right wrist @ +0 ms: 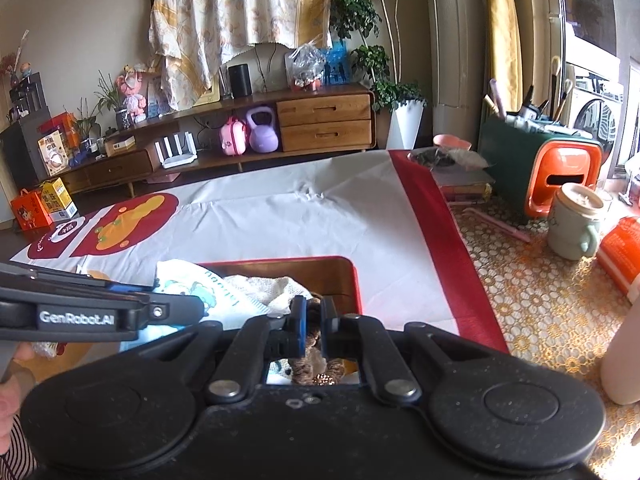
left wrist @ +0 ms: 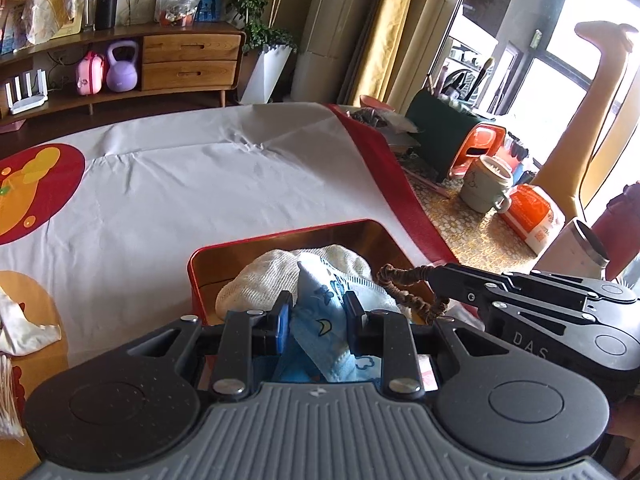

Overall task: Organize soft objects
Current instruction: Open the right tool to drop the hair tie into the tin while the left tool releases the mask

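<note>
The left gripper (left wrist: 316, 320) has its blue pads clamped on a light blue printed cloth (left wrist: 320, 332) with moons and clouds, bunched between the fingers and hanging just over the near end of a red tin box (left wrist: 280, 240) with a golden inside. Beyond those fingers, inside the box, lies a white knitted cloth (left wrist: 276, 276). Only the left wrist view shows what the right gripper (left wrist: 434, 276) carries clearly: a brown scrunchie (left wrist: 404, 286) looping down from its tips, just right of the left fingers and above the box. In the right wrist view the right gripper (right wrist: 313, 326) has its fingers pressed together on that scrunchie (right wrist: 312, 368), seen only as a brown blur between and below the pads. That view alone shows the left gripper (right wrist: 176, 312) from the side, left of the right fingers, with the printed cloth (right wrist: 188, 288) draped over the box's (right wrist: 352, 280) left edge. The box sits on a white and red sheet (left wrist: 180, 184).
</note>
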{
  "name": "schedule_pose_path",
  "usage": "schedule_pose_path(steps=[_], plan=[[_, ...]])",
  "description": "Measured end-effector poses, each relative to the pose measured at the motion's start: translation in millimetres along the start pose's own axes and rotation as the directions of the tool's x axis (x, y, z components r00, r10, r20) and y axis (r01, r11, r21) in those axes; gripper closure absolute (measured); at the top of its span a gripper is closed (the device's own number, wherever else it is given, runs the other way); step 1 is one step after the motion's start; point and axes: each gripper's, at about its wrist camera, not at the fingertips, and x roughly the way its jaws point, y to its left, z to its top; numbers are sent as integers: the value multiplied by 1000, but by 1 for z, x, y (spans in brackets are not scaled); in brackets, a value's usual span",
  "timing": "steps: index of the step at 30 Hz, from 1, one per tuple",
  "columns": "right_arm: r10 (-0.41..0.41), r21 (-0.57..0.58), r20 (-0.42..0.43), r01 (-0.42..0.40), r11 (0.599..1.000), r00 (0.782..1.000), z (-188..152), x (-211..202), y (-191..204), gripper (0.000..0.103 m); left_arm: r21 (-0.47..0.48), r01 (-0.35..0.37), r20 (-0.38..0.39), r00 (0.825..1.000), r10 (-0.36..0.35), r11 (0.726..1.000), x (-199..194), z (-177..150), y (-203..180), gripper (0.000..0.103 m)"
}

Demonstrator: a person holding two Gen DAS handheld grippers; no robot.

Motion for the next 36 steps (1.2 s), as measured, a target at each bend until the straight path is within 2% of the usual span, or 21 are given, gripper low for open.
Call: schedule_pose_path(steps=[11, 20, 24, 25, 27, 36], plan=[[43, 27, -56, -42, 999, 997, -16, 15, 3, 96, 41, -19, -76, 997, 22, 999, 25, -17, 2, 77], [48, 19, -78, -47, 999, 996, -21, 16, 7, 85, 60, -31, -91, 995, 36, 998, 26, -22, 1, 77], [54, 33, -76, -51, 998, 996, -20, 13, 5, 77, 51, -35, -94, 995, 40, 998, 22, -22, 3, 69], [55, 35, -76, -53, 998, 996, -20, 12, 4, 75, 47, -33, -94, 995, 38, 998, 21, -22, 3, 57], [54, 34, -75, -51, 998, 996, -21, 10, 3, 74, 39, -37, -86, 996, 40, 999, 17, -23, 4, 43], [60, 39, -61, -57, 998, 996, -18, -6, 2, 68, 46, -26, -52, 998, 29, 999, -5, -26, 2, 40]])
